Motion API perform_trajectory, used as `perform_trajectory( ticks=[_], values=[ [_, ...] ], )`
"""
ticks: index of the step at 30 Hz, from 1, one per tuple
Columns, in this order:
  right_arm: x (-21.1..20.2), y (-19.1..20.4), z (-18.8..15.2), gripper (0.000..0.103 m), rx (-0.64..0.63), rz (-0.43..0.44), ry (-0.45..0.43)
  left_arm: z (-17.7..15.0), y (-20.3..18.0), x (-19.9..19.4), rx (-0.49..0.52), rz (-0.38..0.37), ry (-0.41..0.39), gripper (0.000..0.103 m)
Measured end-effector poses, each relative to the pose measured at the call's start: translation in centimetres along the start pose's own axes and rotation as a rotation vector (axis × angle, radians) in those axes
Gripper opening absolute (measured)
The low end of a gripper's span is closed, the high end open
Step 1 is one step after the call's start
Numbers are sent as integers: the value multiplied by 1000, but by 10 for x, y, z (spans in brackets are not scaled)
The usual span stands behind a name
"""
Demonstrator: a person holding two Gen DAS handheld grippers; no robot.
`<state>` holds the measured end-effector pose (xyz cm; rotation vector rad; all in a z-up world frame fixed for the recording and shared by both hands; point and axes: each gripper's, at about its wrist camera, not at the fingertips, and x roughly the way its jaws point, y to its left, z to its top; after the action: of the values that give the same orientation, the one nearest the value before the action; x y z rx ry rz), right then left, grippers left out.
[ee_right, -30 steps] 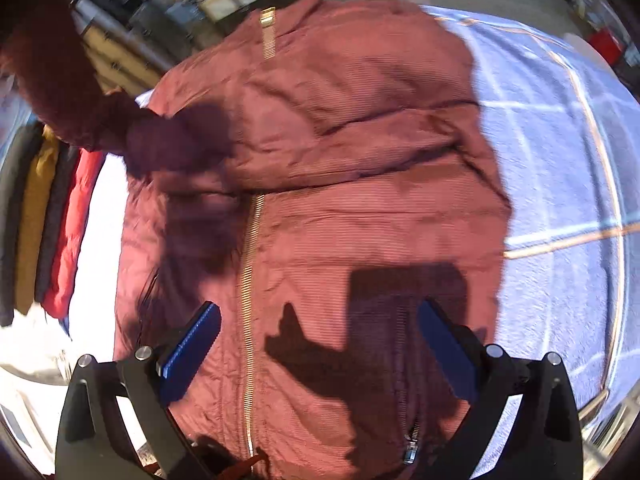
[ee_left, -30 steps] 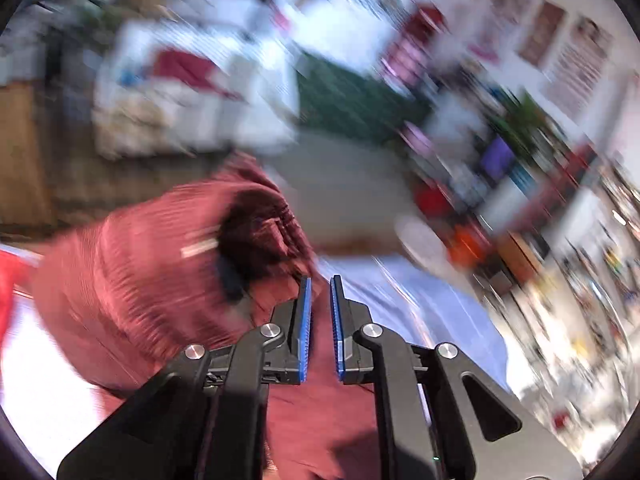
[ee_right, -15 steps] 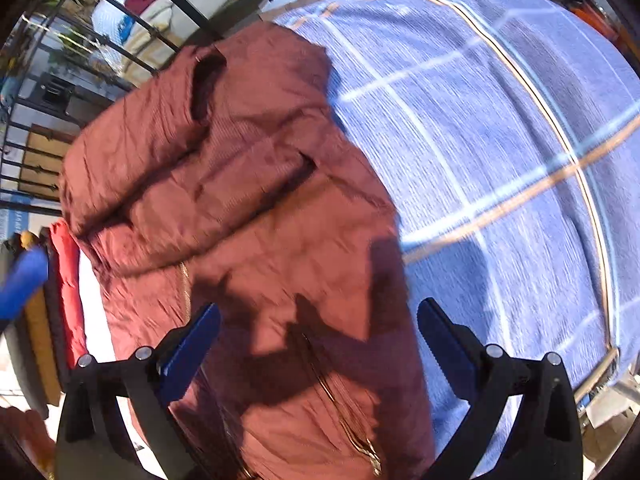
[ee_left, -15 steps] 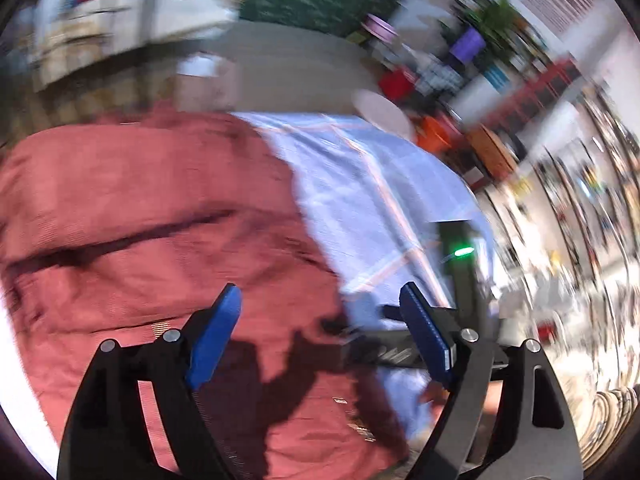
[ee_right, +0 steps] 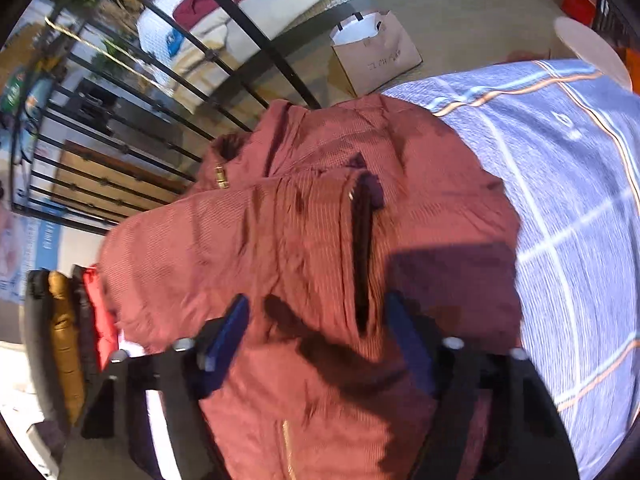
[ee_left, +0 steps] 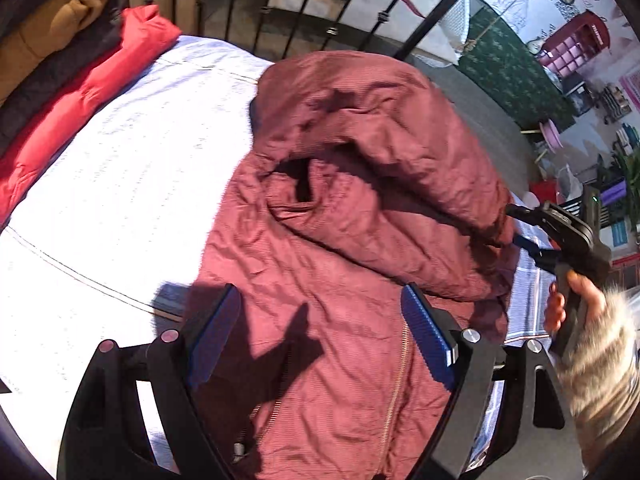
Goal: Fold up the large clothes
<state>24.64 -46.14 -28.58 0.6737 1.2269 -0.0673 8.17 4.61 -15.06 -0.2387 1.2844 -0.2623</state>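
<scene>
A: Where's the jacket (ee_left: 352, 240)?

B: On the bed (ee_left: 120, 184), maroon, fine-ribbed and puffy, lying crumpled across the pale sheet. One sleeve is folded over the chest in a thick roll, with a dark slit of an opening showing in it. A gold zip (ee_left: 394, 396) runs down the front.

A: Your left tool (ee_left: 324, 340)?

B: Spread wide, released. Its blue ridged pads (ee_left: 426, 340) hang over the lower front of the jacket with nothing pinched between them; their shadow falls on the cloth.

A: And the right tool (ee_right: 320, 340)?

B: Closing as we speak. From its own camera the jaws straddle a raised fold of the jacket, cloth between them, but the picture is smeared and I can't see the pads pressing yet. From the left camera I see it at the far edge of the jacket, held in a hand (ee_left: 576, 300) with a furry grey cuff (ee_left: 600, 360).

A: Anything else around?

B: Quilted jackets stacked at the side, red (ee_left: 72, 120), dark and tan. Black iron rails (ee_right: 120, 128) at the bed's end. The blanket (ee_right: 560, 200) is blue with white and orange stripes, and a paper bag (ee_right: 376, 52) stands on the floor.
</scene>
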Motion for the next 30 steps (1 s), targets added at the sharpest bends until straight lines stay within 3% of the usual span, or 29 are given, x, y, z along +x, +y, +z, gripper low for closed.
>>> perform_trajectory(
  ticks=[1,2,6,9,11,15,18,20,21,23,24,26,28,30],
  values=[
    [7,1,2,27,-8,-5,12,3,2,0,6,12,0,82],
    [12,3,2,12,-19,1,20,6,5,0,12,21,-2,82],
    [2,15,0,9,-110,28,5,36,10,-3,17,36,-35,82],
    [-34,3,-1,8,-125,68,-47,63,3,-3,29,25,-72,82],
    [-52,-14,2,5,-128,21,-70,80,-5,0,48,26,-89,82],
    [-42,-49,4,6,-192,-91,4,111,-39,25,135,24,-77,82],
    [-47,-47,0,27,-174,-115,-9,128,-77,39,261,89,-100,82],
    [-64,-41,3,60,-119,-151,-80,135,-93,47,315,108,-110,82],
    [-80,-34,3,63,-97,-207,-154,139,-100,51,336,123,-114,82],
    [-97,-17,3,67,-117,-189,-253,144,-107,65,365,151,-98,82],
    [-96,3,5,69,-182,-140,-252,146,-108,75,373,170,-77,82],
    [-82,29,6,88,-291,-103,-193,151,-111,100,381,202,-3,82],
    [-50,59,4,90,-406,-56,-99,151,-110,123,388,223,44,82],
    [-15,70,3,90,-452,-118,-54,149,-107,144,400,251,88,87]
  ],
)
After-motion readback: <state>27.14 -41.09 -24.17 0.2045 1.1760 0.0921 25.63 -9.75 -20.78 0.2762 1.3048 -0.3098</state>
